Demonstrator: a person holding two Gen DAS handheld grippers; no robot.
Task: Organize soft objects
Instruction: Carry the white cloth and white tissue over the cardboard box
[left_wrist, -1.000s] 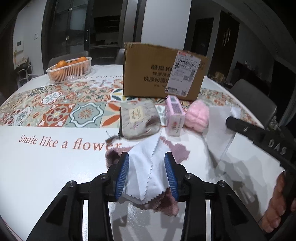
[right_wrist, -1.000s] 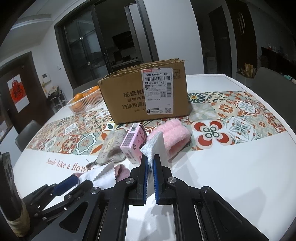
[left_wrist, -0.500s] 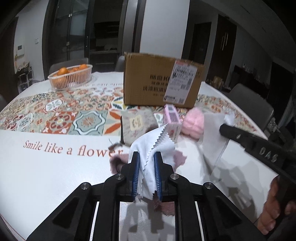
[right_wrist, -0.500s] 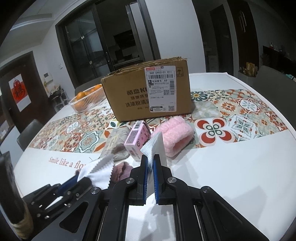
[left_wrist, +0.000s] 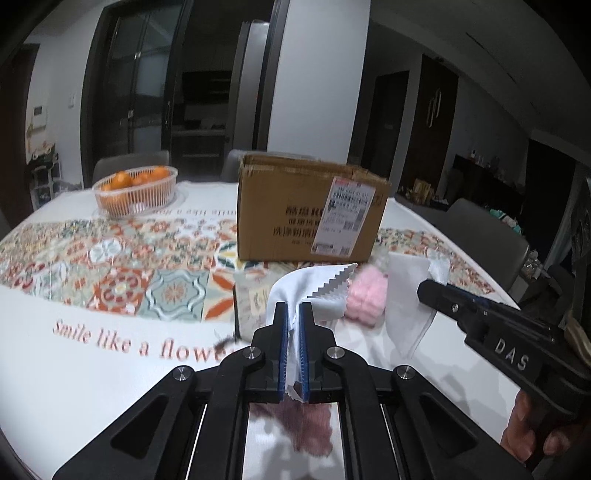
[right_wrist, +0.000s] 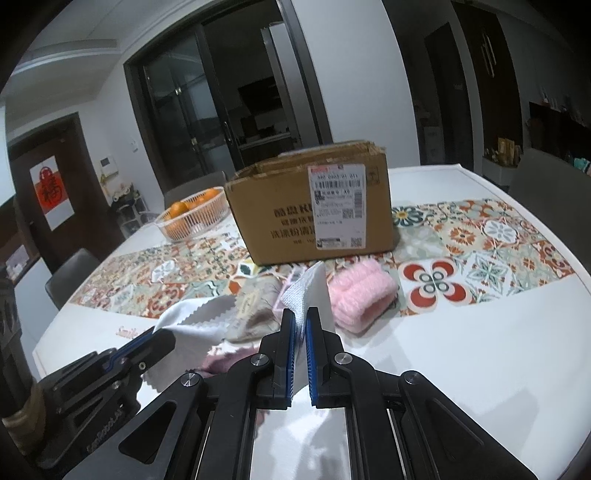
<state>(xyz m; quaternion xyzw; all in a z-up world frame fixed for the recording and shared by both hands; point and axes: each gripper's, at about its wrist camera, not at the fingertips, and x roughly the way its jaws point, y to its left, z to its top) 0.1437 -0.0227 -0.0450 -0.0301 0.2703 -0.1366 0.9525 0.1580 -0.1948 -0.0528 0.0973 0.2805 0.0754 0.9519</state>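
Dim dining room, dark doors behind; white bench (left_wrist: 85, 373) with a tiled runner and the words "Smile like a flower". Cardboard box (left_wrist: 310, 214) stands mid-bench, basket of oranges (left_wrist: 135, 190) off to its left. My left claw (left_wrist: 293, 319) has just been closing and now pinches a white zigzag-edged cloth (left_wrist: 314, 286) between its blue pads, the cloth raised off the bench. A mauve fuzzy cloth (right_wrist: 225, 360) lies on the bench beneath it. My right claw (right_wrist: 300, 319) is clamped on a white mesh cloth (right_wrist: 310, 290), which stands up above its tips. Just beyond the claws, in front of the box: a grey pouch (right_wrist: 255, 306), partly hidden, and a pink fluffy roll (right_wrist: 364, 299) to its right. Fingers (left_wrist: 524, 430) show on the right claw's handle.
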